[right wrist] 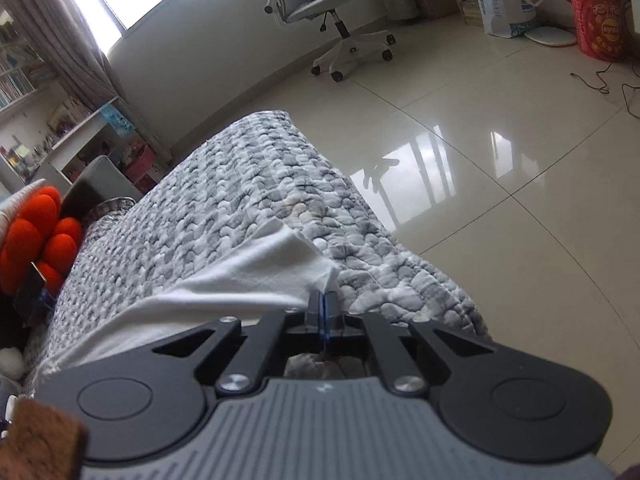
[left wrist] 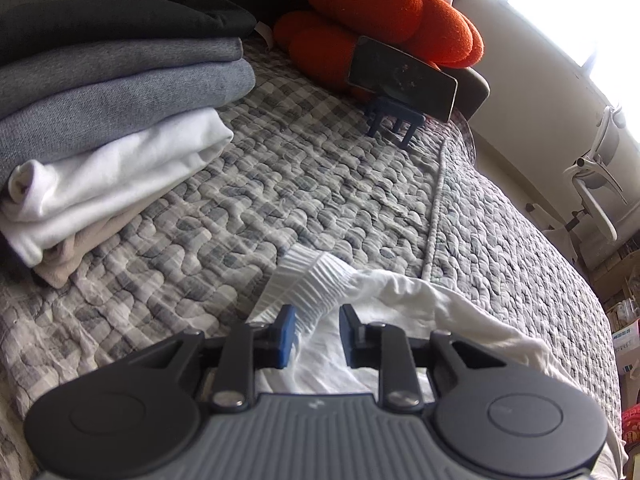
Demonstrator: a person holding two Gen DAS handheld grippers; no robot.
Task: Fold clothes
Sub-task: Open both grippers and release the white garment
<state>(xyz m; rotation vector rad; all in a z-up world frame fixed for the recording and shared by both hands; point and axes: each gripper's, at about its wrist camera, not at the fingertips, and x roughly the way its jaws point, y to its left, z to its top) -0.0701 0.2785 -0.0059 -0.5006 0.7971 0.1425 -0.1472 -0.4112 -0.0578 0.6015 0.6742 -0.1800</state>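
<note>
Grey quilted bedspread point(left wrist: 248, 184) | your right gripper point(right wrist: 325, 312) pinches white cotton garment point(right wrist: 256, 276) corner | left gripper point(left wrist: 317, 334) spread astride ribbed cuff point(left wrist: 308, 280); risk: cuff slips out.

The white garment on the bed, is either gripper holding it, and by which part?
The right gripper is shut on a corner of the white garment. The left gripper straddles its ribbed cuff without pinching it.

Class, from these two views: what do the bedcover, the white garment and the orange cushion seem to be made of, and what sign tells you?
Bedcover: quilted woven cloth, probably cotton, matte; puckered stitching in a grey check.
White garment: thin, soft knit, likely cotton; its cuff is ribbed and the cloth creases loosely.
Orange cushion: fuzzy plush or terry, stuffed; nubby surface, rounded lobes.
</note>
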